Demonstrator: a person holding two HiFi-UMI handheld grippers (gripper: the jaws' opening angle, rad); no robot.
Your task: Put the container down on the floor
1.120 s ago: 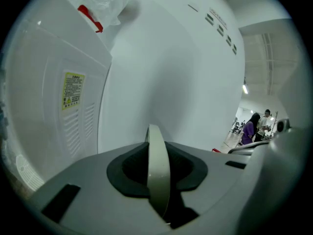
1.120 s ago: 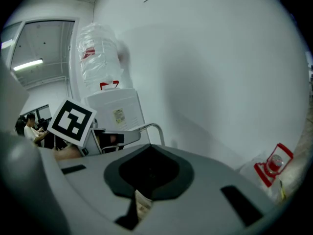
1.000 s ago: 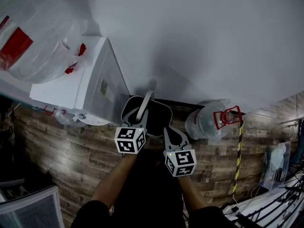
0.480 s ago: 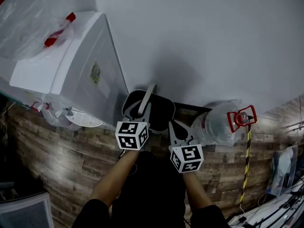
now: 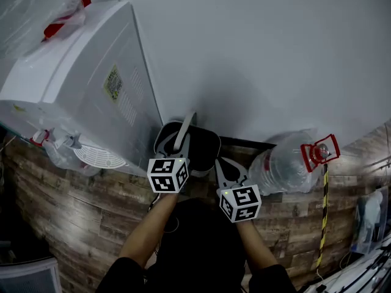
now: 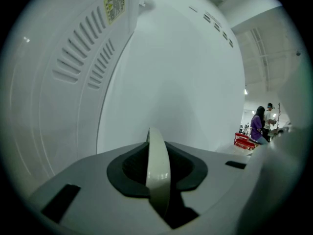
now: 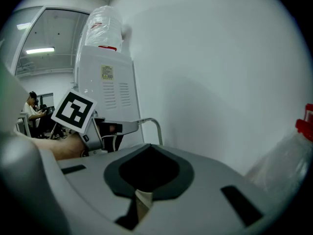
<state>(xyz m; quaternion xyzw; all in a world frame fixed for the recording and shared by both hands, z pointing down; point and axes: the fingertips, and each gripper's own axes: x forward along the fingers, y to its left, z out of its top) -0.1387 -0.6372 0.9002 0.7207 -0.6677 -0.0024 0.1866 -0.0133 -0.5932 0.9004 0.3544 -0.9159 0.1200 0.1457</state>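
The container (image 5: 198, 148) is a dark tub with a pale strip handle (image 5: 185, 130) arching over its mouth. It is at the foot of the white wall, between the dispenser and a bottle. My left gripper (image 5: 179, 154) is shut on that handle, which rises as a pale band (image 6: 157, 165) between its jaws. From the right gripper view, the left gripper (image 7: 122, 127) holds the thin arc of the handle (image 7: 155, 124). My right gripper (image 5: 227, 170) hovers just right of the tub's near rim with nothing visibly in it. Its jaw gap is hidden. Whether the tub touches the floor cannot be told.
A white water dispenser (image 5: 79, 96) stands close on the left. A clear water bottle (image 5: 284, 163) with a red cap (image 5: 322, 151) lies on the wood floor (image 5: 73, 212) to the right. Yellow-black tape (image 5: 322, 218) runs along the floor beyond it.
The view has swung: the dispenser's side now fills more of the left and its top bottle has slid out of frame. Both grippers and the tub keep the same places relative to each other.
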